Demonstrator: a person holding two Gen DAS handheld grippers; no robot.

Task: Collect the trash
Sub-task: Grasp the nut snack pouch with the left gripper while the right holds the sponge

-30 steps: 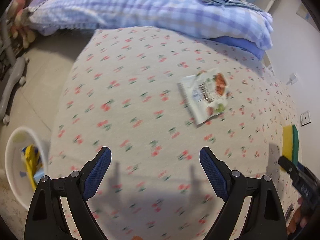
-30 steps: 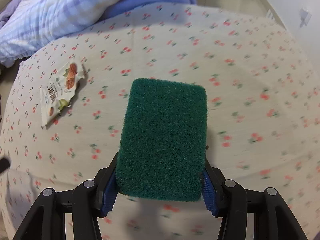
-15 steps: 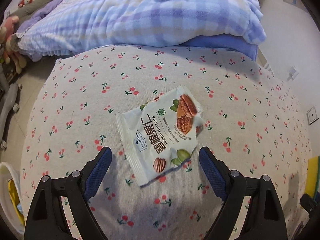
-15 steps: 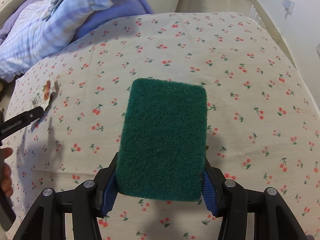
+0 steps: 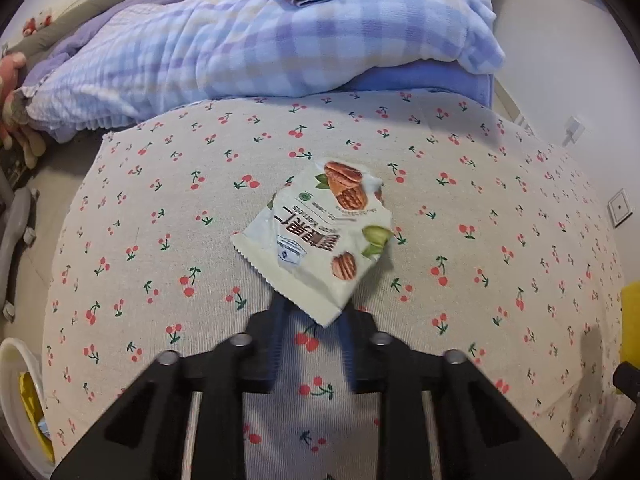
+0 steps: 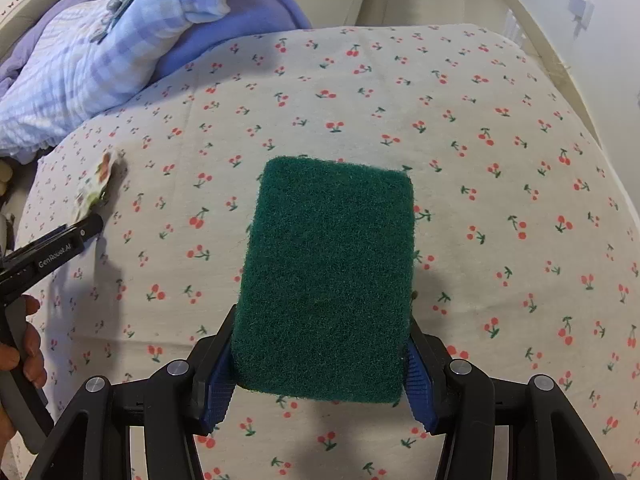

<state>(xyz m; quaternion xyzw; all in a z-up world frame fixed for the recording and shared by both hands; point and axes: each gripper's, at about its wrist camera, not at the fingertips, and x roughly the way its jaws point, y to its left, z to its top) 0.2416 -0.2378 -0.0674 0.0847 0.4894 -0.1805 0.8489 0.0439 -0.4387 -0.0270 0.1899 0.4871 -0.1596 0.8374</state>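
Note:
A white pecan snack wrapper (image 5: 316, 236) lies on the cherry-print bed sheet (image 5: 160, 208). My left gripper (image 5: 314, 312) has its jaws closed in on the wrapper's near corner, which sticks up between them. The wrapper also shows small at the left of the right wrist view (image 6: 96, 188), with the left gripper (image 6: 86, 220) at its edge. My right gripper (image 6: 320, 364) is shut on a green scouring sponge (image 6: 328, 276), held above the sheet. The sponge's yellow side shows at the right edge of the left wrist view (image 5: 631, 320).
A white bin (image 5: 16, 400) with yellow trash inside stands on the floor at the lower left. A folded checked blanket (image 5: 260, 44) lies at the far end of the bed. A wall with sockets (image 5: 619, 209) runs along the right.
My left gripper moved forward to the wrapper and its jaws closed from wide open onto the wrapper's near corner. My right gripper kept its hold on the sponge and shifted slightly.

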